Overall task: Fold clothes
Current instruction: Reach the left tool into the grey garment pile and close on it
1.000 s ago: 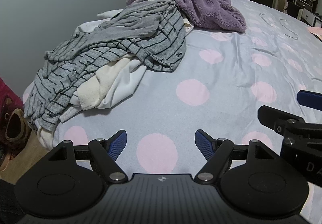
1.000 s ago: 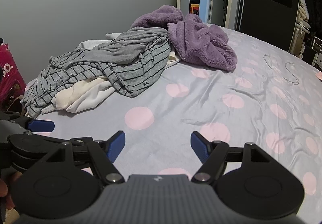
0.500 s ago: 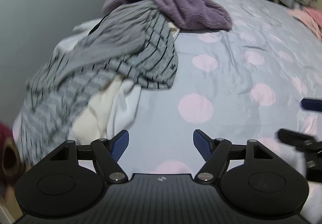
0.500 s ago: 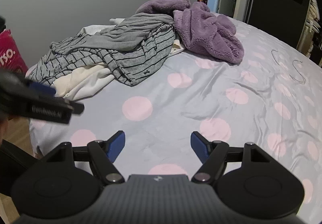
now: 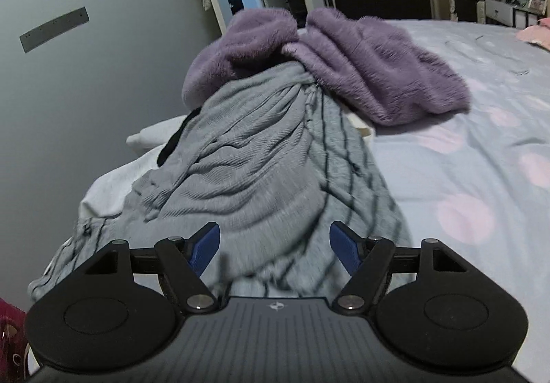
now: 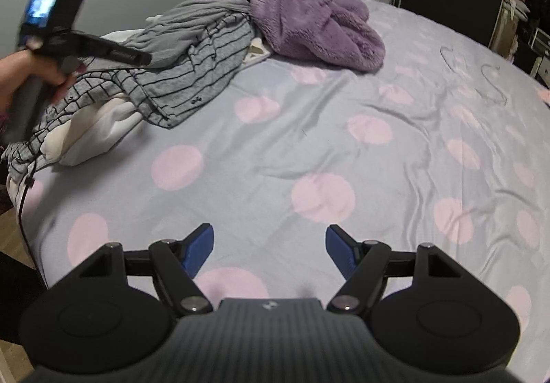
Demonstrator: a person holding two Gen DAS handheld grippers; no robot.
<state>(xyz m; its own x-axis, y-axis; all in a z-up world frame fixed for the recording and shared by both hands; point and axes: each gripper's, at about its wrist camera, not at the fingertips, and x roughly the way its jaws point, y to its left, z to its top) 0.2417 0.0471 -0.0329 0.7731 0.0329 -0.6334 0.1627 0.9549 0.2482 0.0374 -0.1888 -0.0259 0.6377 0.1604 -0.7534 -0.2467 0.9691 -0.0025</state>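
The risk I see is the left gripper (image 5: 274,247), spread wide and holding nothing, closing on more than one layer, since the grey top (image 5: 247,170) lies tangled with the striped garment (image 6: 192,73) and tucked under the purple fleece (image 6: 319,22). A pull could drag the whole heap off the bed (image 6: 343,159). It sits crumpled near the bed's left edge. The right gripper (image 6: 269,250), equally wide and empty, hangs over bare sheet.

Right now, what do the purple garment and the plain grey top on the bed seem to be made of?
Purple garment: looks like plush fleece or faux fur, with a matte, fuzzy pile. Plain grey top: seems a thin ribbed knit, with fine parallel ridges and soft drapey folds; the fibre cannot be told.
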